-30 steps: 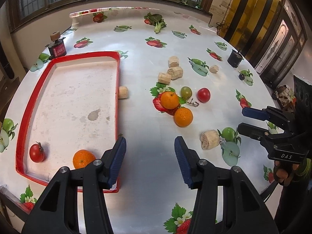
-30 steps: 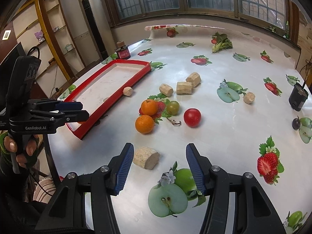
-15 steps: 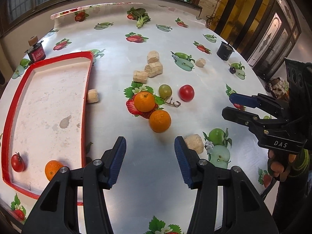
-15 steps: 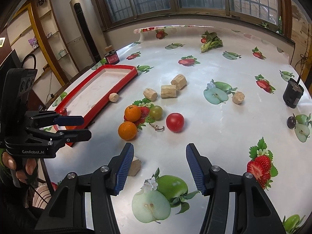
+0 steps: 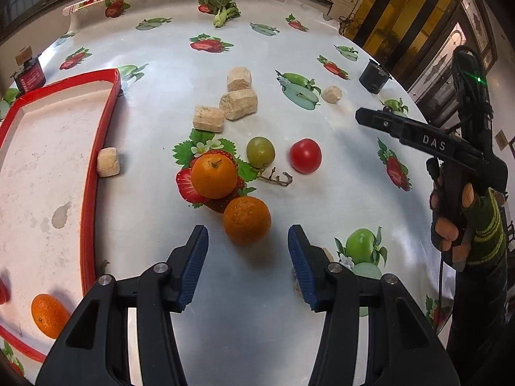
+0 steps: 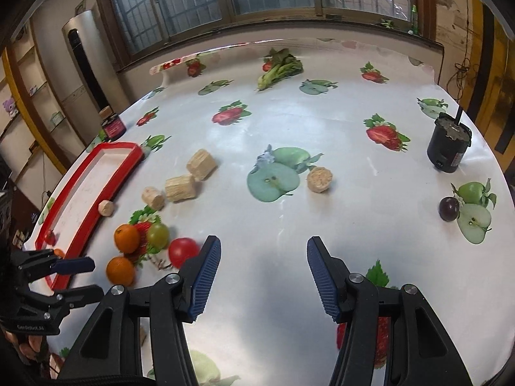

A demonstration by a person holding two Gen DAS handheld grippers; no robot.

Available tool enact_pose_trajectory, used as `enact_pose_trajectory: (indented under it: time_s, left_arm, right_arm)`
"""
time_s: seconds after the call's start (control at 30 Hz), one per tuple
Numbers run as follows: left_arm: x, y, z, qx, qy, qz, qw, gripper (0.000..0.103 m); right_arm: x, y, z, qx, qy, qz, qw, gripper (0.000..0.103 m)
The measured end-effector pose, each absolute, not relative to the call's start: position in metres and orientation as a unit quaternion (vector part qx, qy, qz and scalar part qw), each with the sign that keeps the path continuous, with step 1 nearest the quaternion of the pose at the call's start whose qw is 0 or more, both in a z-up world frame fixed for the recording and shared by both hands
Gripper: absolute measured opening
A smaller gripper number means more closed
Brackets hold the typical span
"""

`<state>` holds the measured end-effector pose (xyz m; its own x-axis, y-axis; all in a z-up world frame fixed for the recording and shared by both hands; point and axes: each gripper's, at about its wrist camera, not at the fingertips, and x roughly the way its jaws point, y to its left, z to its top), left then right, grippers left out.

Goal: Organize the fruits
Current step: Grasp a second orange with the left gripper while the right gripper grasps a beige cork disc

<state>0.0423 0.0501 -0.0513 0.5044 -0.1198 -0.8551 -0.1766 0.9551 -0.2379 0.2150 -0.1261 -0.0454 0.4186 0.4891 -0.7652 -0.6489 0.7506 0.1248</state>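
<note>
My left gripper (image 5: 248,244) is open, its jaws on either side of the near orange (image 5: 247,220), just short of it. A second orange (image 5: 214,177), a green grape (image 5: 260,152) and a red tomato (image 5: 305,156) lie beyond. The red tray (image 5: 88,193) at the left holds an orange (image 5: 48,315). My right gripper (image 6: 264,260) is open and empty above bare table, with the tomato (image 6: 182,251) just left of its left finger. It shows side-on in the left wrist view (image 5: 373,117). A dark plum (image 6: 449,208) lies far right.
Several cork-like cylinders (image 5: 238,101) lie scattered beyond the fruit; one (image 5: 108,161) rests against the tray's outer wall. A black cup (image 6: 448,146) stands at the far right and a dark red jar (image 6: 112,127) beyond the tray. The left gripper shows at the right wrist view's lower left (image 6: 74,276).
My left gripper has moved right and forward, from beside the tray to the near orange. My right gripper has swung right and forward, past the cork piece, so the fruit now sits at its left.
</note>
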Motion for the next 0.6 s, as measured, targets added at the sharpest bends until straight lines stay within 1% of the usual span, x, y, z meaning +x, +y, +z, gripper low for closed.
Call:
enact_pose_trajectory:
  time_s: [0.17, 0.37, 0.4, 0.43, 0.47, 0.5, 0.53, 0.57, 0.6]
  left_arm:
    - [0.054, 0.048, -0.065, -0.152, 0.502, 0.017, 0.851, 0.05]
    - [0.057, 0.046, -0.065, -0.142, 0.487, 0.015, 0.862, 0.049]
    - [0.057, 0.046, -0.065, -0.139, 0.485, 0.015, 0.863, 0.047]
    - [0.058, 0.046, -0.065, -0.136, 0.483, 0.016, 0.865, 0.041]
    - [0.058, 0.047, -0.066, -0.134, 0.481, 0.017, 0.866, 0.036]
    - [0.059, 0.048, -0.066, -0.134, 0.48, 0.017, 0.867, 0.031]
    - [0.059, 0.049, -0.066, -0.136, 0.479, 0.014, 0.867, 0.031]
    - [0.06, 0.049, -0.066, -0.137, 0.479, 0.013, 0.867, 0.031]
    - [0.06, 0.049, -0.066, -0.135, 0.48, 0.012, 0.867, 0.031]
  right_arm:
    - [0.254, -0.127, -0.051, -0.077, 0.418, 0.304, 0.853, 0.058]
    - [0.296, -0.115, -0.066, -0.074, 0.431, 0.282, 0.854, 0.057]
    - [0.299, -0.112, -0.069, -0.077, 0.433, 0.282, 0.853, 0.057]
    - [0.301, -0.108, -0.073, -0.082, 0.435, 0.281, 0.851, 0.057]
    - [0.303, -0.104, -0.076, -0.088, 0.436, 0.28, 0.85, 0.056]
    - [0.304, -0.1, -0.079, -0.092, 0.437, 0.281, 0.849, 0.049]
    - [0.304, -0.098, -0.083, -0.096, 0.437, 0.281, 0.849, 0.038]
    - [0.304, -0.095, -0.085, -0.102, 0.435, 0.28, 0.849, 0.034]
    - [0.302, -0.093, -0.085, -0.108, 0.428, 0.278, 0.853, 0.027]
